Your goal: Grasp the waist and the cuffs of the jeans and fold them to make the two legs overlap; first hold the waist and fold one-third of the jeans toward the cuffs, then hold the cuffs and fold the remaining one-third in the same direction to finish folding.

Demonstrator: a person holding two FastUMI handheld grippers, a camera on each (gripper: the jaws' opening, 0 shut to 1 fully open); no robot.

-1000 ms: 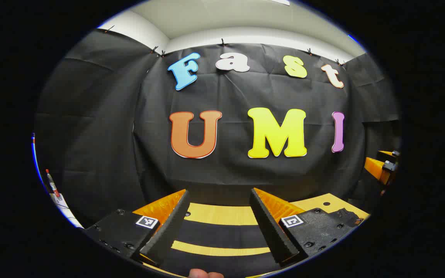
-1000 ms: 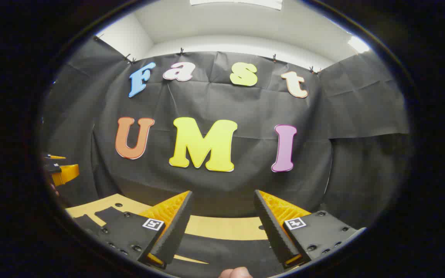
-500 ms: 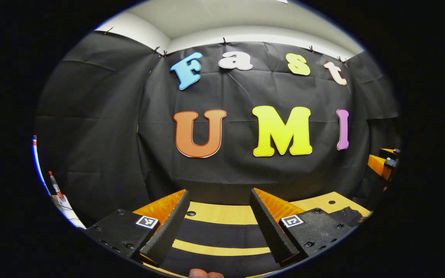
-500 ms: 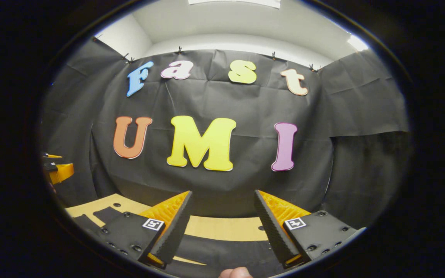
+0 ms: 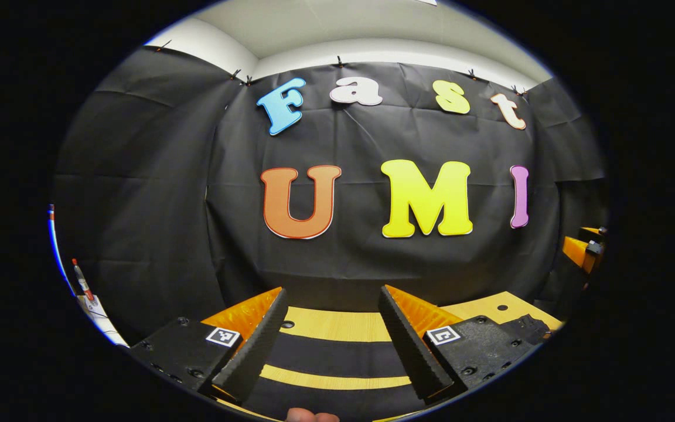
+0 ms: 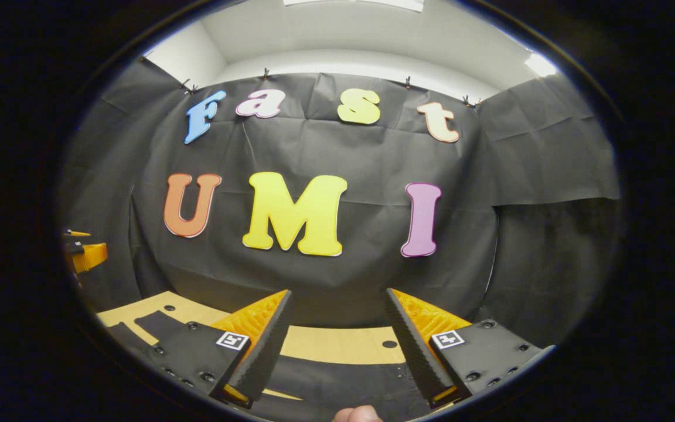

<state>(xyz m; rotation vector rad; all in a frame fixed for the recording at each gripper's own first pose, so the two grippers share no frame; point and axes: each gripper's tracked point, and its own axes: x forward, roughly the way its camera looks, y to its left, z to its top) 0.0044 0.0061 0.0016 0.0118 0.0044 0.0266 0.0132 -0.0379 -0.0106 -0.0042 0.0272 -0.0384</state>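
Left tool [image 5: 331, 334]: fingers spread wide, nothing between them, held up off the tabletop [image 5: 337, 324] and aimed at the booth's black cloth wall [image 5: 156, 193]. Past the fingers, black jeans [image 5: 331, 356] lie on the light wood tabletop w/ a strip of wood showing between two dark bands, prob. the two legs lying side by side, though which end is waist or cuff can't be told. A bit of a fingertip [image 5: 312, 416] shows at the bottom edge, below the jeans. Far to the jeans' right, by the wall, part of the other tool [image 5: 582, 251] peeks in.

Right tool [image 6: 337, 337]: fingers also spread apart, gripping nothing, hovering over the jeans [image 6: 337, 387], which lie dark across the tabletop [image 6: 337, 344] just under and ahead of the fingers. More black fabric [image 6: 159, 322] on the wood to the jeans' left. A thumb tip [image 6: 358, 415] at the bottom edge, on the near side of the jeans. The other tool [image 6: 87, 255] sits far left of the jeans, near the wall [image 6: 548, 176].

Small holes in the tabletop [image 5: 502, 307] beyond the jeans.
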